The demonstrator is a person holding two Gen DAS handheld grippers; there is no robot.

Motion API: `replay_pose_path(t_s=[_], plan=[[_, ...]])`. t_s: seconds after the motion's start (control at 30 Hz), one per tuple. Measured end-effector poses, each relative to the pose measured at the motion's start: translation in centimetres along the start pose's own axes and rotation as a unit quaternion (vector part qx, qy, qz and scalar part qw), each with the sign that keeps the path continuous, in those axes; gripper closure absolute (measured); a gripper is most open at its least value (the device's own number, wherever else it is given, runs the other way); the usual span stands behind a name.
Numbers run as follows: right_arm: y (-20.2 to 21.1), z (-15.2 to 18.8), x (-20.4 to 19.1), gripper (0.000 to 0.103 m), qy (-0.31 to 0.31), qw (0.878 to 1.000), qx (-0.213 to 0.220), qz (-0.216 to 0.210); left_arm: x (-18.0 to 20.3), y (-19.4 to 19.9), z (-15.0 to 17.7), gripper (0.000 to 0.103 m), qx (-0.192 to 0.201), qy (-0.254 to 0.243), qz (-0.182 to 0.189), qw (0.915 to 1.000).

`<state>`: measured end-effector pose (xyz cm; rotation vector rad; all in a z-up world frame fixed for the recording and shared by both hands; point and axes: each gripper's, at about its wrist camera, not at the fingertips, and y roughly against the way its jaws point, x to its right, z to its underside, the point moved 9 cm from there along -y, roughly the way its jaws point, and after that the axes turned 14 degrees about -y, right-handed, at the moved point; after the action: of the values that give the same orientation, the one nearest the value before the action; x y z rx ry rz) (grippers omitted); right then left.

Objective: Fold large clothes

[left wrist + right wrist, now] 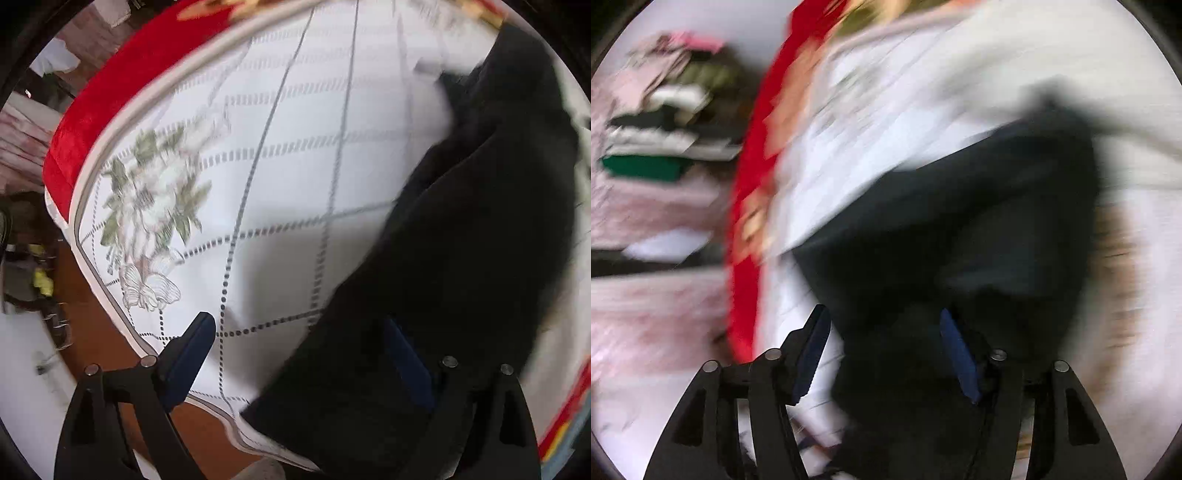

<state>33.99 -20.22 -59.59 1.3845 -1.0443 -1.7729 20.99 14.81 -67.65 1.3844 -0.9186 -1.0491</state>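
Note:
A large black garment [461, 240] lies on a white bed sheet [295, 129] with a grey grid and a flower print. It runs from the near right to the far right in the left wrist view. My left gripper [299, 332] is open above the sheet, its right finger [406, 354] over the garment's near edge. In the blurred right wrist view the garment [960, 221] fills the middle. My right gripper [884, 332] is open just above it and holds nothing.
A red blanket [110, 92] lies along the sheet's far left edge and also shows in the right wrist view [753, 184]. A brown floor [92, 314] lies beyond the bed corner. A stack of folded clothes [665, 140] sits at the left.

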Motion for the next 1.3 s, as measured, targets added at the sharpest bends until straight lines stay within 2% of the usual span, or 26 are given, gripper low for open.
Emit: replay_pose_path(t_s=[0.07,0.1,0.17,0.2,0.27,0.3,0.33,0.43,0.5,0.57,0.63,0.7,0.73,0.77,0.83,0.9,0.97,1.03,1.07,1.13,1.23,1.27,1.3], plan=[[-0.3,-1.7,4.7,0.036,-0.028,0.999,0.003,0.020,0.0,-1.5,0.1,0.002,-0.011,0.009,0.009,0.9999],[-0.8,-2.2,6.1,0.036,-0.035,0.999,0.000,0.023,-0.2,-1.6,-0.2,0.001,-0.009,0.013,0.010,0.9998],[-2.6,-3.0,7.9,0.036,-0.047,0.999,-0.019,-0.016,-0.1,-1.5,-0.6,0.001,-0.007,0.011,0.009,0.9999],[-4.1,-3.2,8.2,0.036,-0.055,0.996,-0.039,-0.058,0.1,-1.4,-1.1,0.001,-0.007,0.008,0.008,0.9999],[-5.2,-3.3,7.6,0.034,-0.058,0.991,-0.048,-0.115,0.4,-0.8,-1.9,0.002,-0.001,-0.002,0.002,1.0000],[-5.2,-3.4,7.0,0.037,-0.036,0.991,-0.031,-0.124,0.3,-0.4,-2.3,0.002,0.002,-0.008,-0.004,1.0000],[-5.0,-3.3,6.8,0.056,-0.023,0.992,-0.023,-0.123,0.4,0.2,-2.8,0.002,0.009,-0.015,-0.009,0.9998],[-3.3,-2.7,7.2,0.083,-0.042,0.988,-0.009,-0.146,0.9,2.2,-4.1,0.002,0.027,-0.035,-0.022,0.9988],[-0.8,-1.5,9.2,0.087,-0.098,0.981,0.006,-0.170,1.6,4.0,-4.8,0.002,0.045,-0.046,-0.025,0.9977],[2.1,0.1,12.4,0.087,-0.145,0.975,0.032,-0.165,2.4,5.7,-5.3,0.002,0.059,-0.058,-0.030,0.9961],[5.3,2.6,17.0,0.087,-0.211,0.963,0.053,-0.158,3.5,7.3,-5.6,0.002,0.071,-0.071,-0.030,0.9945],[8.6,6.4,22.9,0.087,-0.272,0.951,0.073,-0.125,4.9,8.4,-5.4,0.002,0.080,-0.090,-0.031,0.9923],[9.5,8.0,24.6,0.085,-0.288,0.948,0.078,-0.110,5.9,8.6,-5.4,0.002,0.083,-0.100,-0.033,0.9909],[10.7,10.5,27.8,0.082,-0.309,0.945,0.078,-0.070,6.3,8.2,-5.2,0.002,0.085,-0.108,-0.033,0.9900],[11.4,13.8,32.1,0.059,-0.329,0.943,0.045,-0.021,7.5,7.4,-4.6,0.002,0.076,-0.124,-0.034,0.9887],[12.5,16.2,35.2,0.057,-0.336,0.942,0.016,0.000,8.9,7.0,-4.0,0.002,0.068,-0.130,-0.027,0.9889],[15.1,17.2,36.7,0.057,-0.319,0.947,0.030,0.022,10.2,7.0,-3.8,0.002,0.065,-0.131,-0.021,0.9890],[17.6,17.5,35.9,0.057,-0.285,0.957,0.051,0.037,11.7,7.3,-4.0,0.002,0.073,-0.131,-0.018,0.9886],[19.2,17.1,34.8,0.057,-0.255,0.964,0.064,0.034,12.4,7.4,-4.3,0.002,0.076,-0.132,-0.017,0.9882],[19.7,16.2,32.2,0.057,-0.197,0.978,0.065,0.016,13.9,6.8,-5.5,0.002,0.085,-0.131,-0.021,0.9875],[18.4,12.8,25.4,0.061,-0.108,0.992,0.043,-0.049,15.6,4.6,-7.1,0.002,0.076,-0.131,-0.031,0.9880],[17.0,11.6,23.6,0.062,-0.086,0.994,0.032,-0.057,15.8,3.8,-7.4,0.002,0.071,-0.132,-0.037,0.9880],[15.6,10.4,22.0,0.068,-0.071,0.995,0.035,-0.053,15.9,2.8,-7.8,0.002,0.065,-0.133,-0.044,0.9881]])
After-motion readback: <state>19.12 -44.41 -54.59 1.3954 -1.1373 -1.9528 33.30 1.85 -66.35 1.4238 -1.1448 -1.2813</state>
